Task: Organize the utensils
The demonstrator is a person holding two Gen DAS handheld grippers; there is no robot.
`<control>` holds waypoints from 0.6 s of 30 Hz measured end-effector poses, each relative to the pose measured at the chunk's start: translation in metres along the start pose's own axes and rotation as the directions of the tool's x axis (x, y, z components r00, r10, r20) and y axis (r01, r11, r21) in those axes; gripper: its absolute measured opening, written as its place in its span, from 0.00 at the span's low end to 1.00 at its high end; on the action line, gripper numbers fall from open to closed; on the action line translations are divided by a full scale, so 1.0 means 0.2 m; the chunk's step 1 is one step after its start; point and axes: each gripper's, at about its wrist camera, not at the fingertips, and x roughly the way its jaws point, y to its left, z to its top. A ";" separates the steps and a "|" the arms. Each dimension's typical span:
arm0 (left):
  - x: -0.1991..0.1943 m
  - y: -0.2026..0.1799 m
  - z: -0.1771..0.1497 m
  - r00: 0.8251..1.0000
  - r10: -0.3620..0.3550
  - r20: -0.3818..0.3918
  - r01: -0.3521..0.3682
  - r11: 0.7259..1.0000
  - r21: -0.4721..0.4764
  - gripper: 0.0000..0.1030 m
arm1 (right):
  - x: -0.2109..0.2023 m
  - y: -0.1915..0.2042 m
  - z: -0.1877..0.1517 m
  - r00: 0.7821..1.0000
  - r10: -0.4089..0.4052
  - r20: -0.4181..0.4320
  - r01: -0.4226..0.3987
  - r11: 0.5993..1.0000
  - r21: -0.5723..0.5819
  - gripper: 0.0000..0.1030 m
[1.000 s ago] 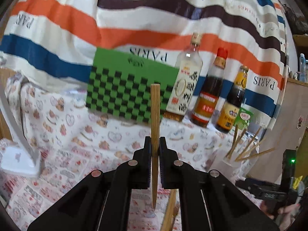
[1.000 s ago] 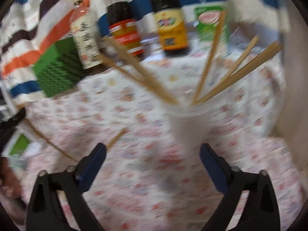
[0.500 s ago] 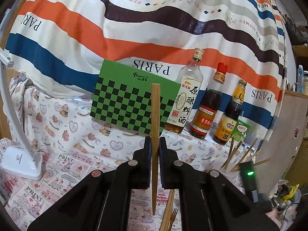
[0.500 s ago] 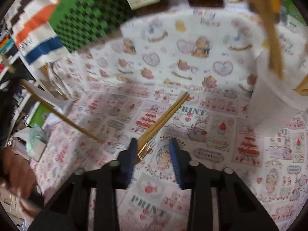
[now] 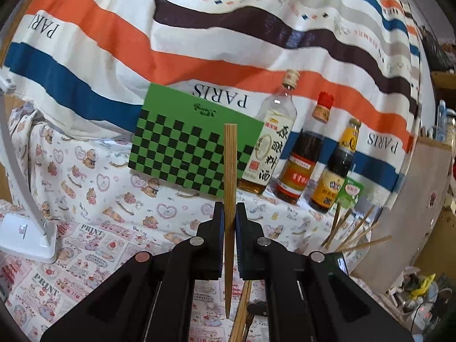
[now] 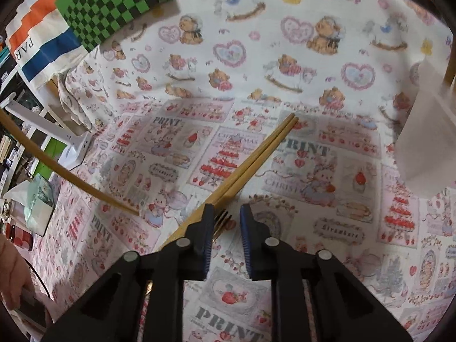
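Two chopsticks (image 6: 256, 156) are lying side by side on the patterned surface (image 6: 313, 65), with a small fork (image 6: 223, 219) beside them, just in front of the right tool (image 6: 226, 222). Its jaws have just been closing and are standing a little apart, with the fork tines between them; whether the pads are pressing I cannot tell. The left tool (image 5: 227, 233) is staying clamped on one upright chopstick (image 5: 230, 171), probably waiting for the cup (image 6: 427, 131) holding the others.
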 end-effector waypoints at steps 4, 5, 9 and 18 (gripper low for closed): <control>0.02 -0.02 -0.02 1.000 -0.002 -0.018 0.003 1.000 0.014 0.06 | 0.00 -0.01 0.00 1.000 0.025 0.015 -0.025 1.000 0.018 0.08; 0.02 -0.02 -0.02 1.000 -0.004 -0.024 0.004 1.000 0.013 0.06 | 0.00 -0.02 0.00 0.999 0.027 0.019 -0.028 0.999 0.025 0.07; 0.02 -0.02 -0.02 1.000 -0.002 -0.023 0.002 1.000 0.011 0.06 | -0.06 -0.04 0.01 0.997 0.042 0.072 -0.046 0.998 0.053 0.03; 0.00 -0.01 0.00 1.000 0.008 -0.020 -0.008 1.000 0.009 0.06 | -0.44 -0.04 0.00 0.940 -0.014 0.341 0.008 1.000 0.017 0.02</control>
